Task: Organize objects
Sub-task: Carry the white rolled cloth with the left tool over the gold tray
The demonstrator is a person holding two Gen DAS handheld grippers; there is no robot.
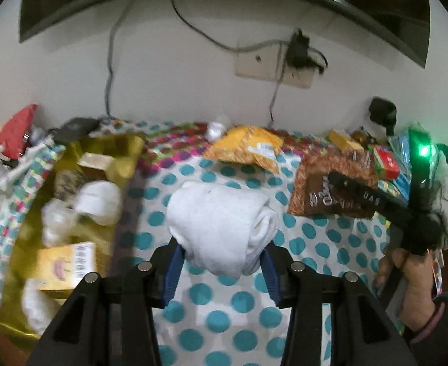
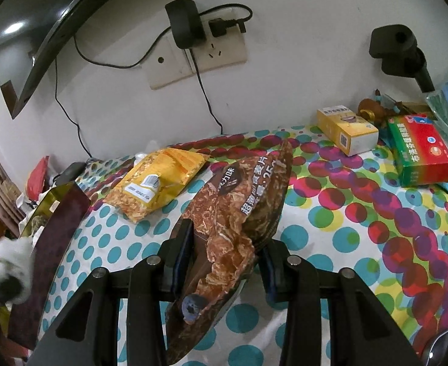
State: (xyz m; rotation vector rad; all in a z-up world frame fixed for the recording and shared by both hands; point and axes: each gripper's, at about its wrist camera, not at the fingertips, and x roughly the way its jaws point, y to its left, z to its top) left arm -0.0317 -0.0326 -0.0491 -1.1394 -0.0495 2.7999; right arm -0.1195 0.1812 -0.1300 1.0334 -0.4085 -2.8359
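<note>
A rolled white cloth (image 1: 221,210) hangs above the dotted tablecloth (image 1: 224,311), with my left gripper (image 1: 222,250) shut on its lower end between the blue pads. To its left stands a gold box (image 1: 19,244) that holds white bundles and a small yellow carton (image 1: 65,265). A brown snack bag (image 2: 239,195) stands tilted up off the cloth, and my right gripper (image 2: 224,244) is shut on its crumpled lower part. In the left wrist view the same bag (image 1: 312,189) and the right gripper (image 1: 343,189) show at the right, held by a hand (image 1: 413,277).
A yellow snack bag (image 2: 160,180) lies behind the brown one. At the back right sit a yellow box (image 2: 346,131) and a green-and-red box (image 2: 419,149). A wall socket with plugs and cables (image 2: 199,52) is behind the table. Clutter crowds the far left corner (image 1: 16,134).
</note>
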